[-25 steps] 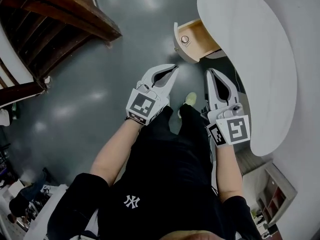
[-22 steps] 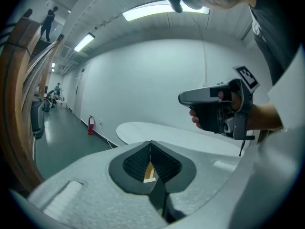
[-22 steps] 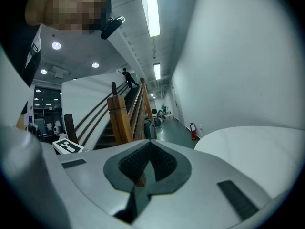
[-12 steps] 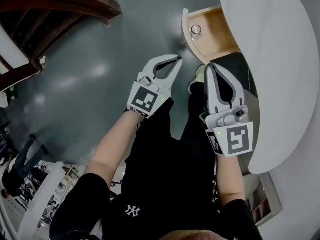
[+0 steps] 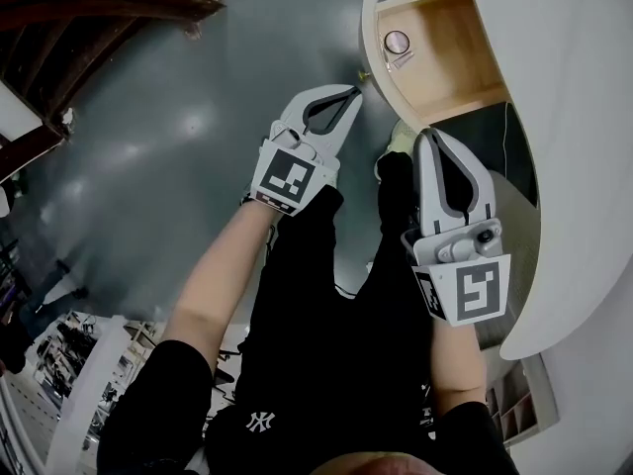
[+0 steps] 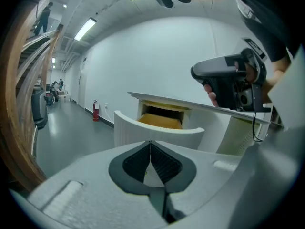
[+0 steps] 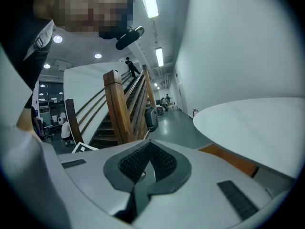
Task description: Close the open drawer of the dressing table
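The white desk (image 5: 584,127) fills 3 o'clock. Its drawer (image 5: 450,43) sticks out open at 1 o'clock. The left claw (image 5: 353,91), pinched together and empty, is just beside the drawer front. The right claw (image 5: 427,139) is pinched and empty too. Next, I think: push the front in.

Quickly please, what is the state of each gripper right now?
Left white-and-grey gripper: closed, jaw tips together, holding nothing.
Right white-and-grey gripper: closed, jaw tips together, holding nothing.
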Demonstrator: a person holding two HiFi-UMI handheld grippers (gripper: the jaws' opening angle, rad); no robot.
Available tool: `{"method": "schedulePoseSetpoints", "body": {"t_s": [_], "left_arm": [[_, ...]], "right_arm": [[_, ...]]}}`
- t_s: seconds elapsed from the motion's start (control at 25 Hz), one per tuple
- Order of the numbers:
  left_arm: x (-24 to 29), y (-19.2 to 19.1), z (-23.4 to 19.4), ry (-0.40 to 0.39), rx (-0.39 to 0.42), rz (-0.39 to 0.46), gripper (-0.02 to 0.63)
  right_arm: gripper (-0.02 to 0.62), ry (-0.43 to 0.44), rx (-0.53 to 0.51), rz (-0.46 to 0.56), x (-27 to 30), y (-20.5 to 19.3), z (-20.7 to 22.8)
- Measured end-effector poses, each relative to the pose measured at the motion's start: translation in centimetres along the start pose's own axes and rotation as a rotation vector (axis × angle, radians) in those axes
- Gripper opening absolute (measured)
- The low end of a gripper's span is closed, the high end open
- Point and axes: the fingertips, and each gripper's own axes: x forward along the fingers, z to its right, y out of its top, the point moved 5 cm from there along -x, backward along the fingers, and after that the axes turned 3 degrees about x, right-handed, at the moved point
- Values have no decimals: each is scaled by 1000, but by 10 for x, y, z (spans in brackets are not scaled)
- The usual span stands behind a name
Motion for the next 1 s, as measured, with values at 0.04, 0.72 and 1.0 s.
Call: {"method": "schedulePoseSetpoints", "body": {"t_s": [0.04,0.72,1.0], "left_arm": [[4,-3,-2,-1,1,2,11],[48,-17,-9,-70,4,48,11],[96,7,9,-122,44,84,11]], "right_arm": [[15,-5,0,-1,2,-5,1],[15,-91,29,-8,1,-67,19],[15,-140,24,5,-13,-64,52]]}}
